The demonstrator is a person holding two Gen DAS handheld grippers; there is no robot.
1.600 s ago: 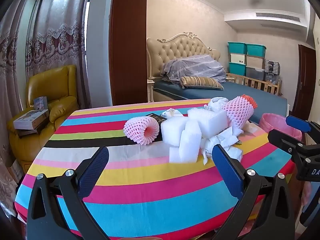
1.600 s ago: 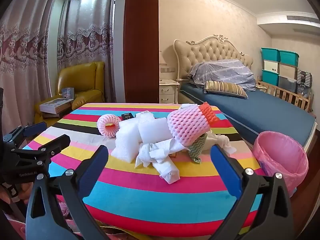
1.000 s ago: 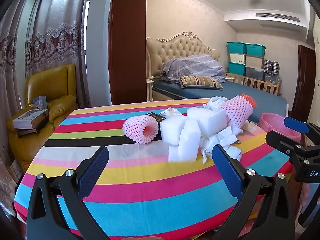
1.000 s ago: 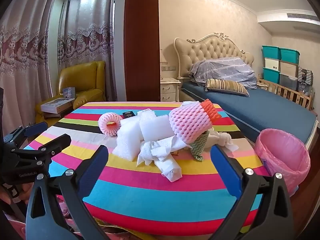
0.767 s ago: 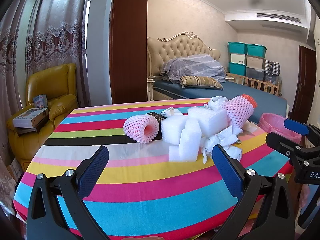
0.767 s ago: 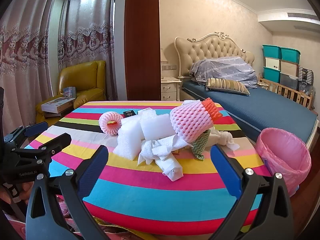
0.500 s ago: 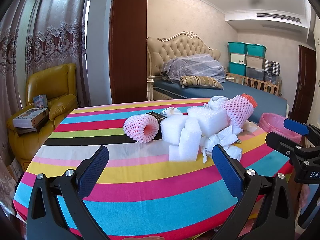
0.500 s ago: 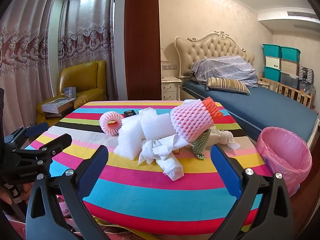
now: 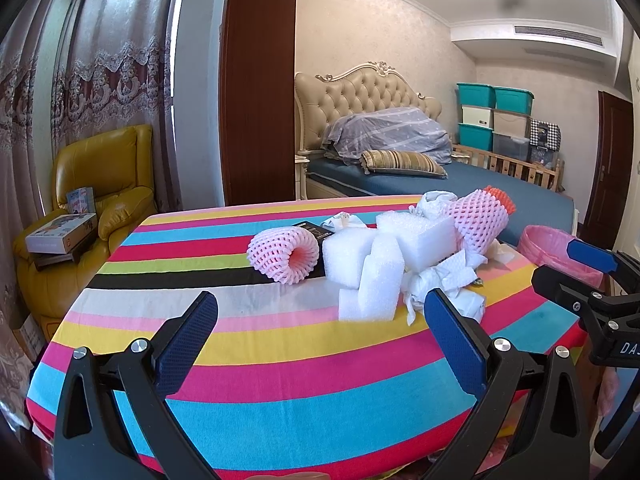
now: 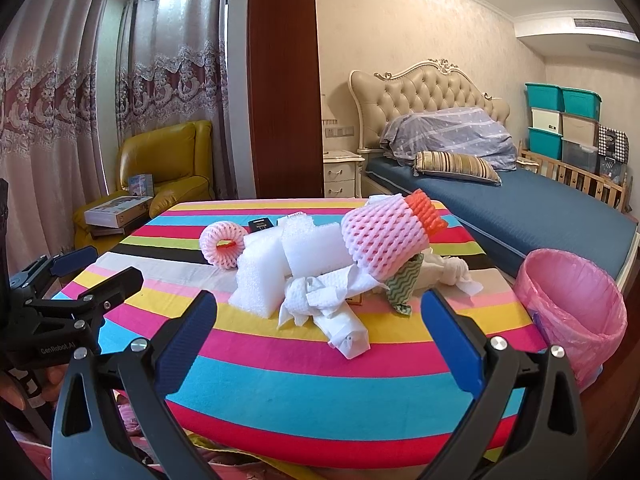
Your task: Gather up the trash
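**Trash heaped on striped table, both grippers empty**

While both grippers hang at the near edge of the table [image 9: 280,360], the trash sits piled past its middle, untouched. The left gripper [image 9: 320,332] has its jaws spread wide with nothing between them; the right gripper [image 10: 319,330] is equally wide and empty. From the left wrist, the heap lies at about 1 o'clock: a pink net sleeve [image 9: 284,256] lying on its side, white foam blocks [image 9: 372,276] just beside it, crumpled tissue [image 9: 444,280] touching them, and a bigger net [image 9: 478,222] propped on top. The bin [image 9: 556,248] shows only as a pink rim at 3 o'clock, partly hidden by the other gripper. The right wrist gives more: the bin [image 10: 576,312], lined in pink, stands off the table's right edge at 3 o'clock, well apart from the heap, and a green zigzag wrapper [image 10: 404,284] shows under the big net. A hand [image 10: 16,380] holding the left gripper appears at 8 o'clock, in this view only.
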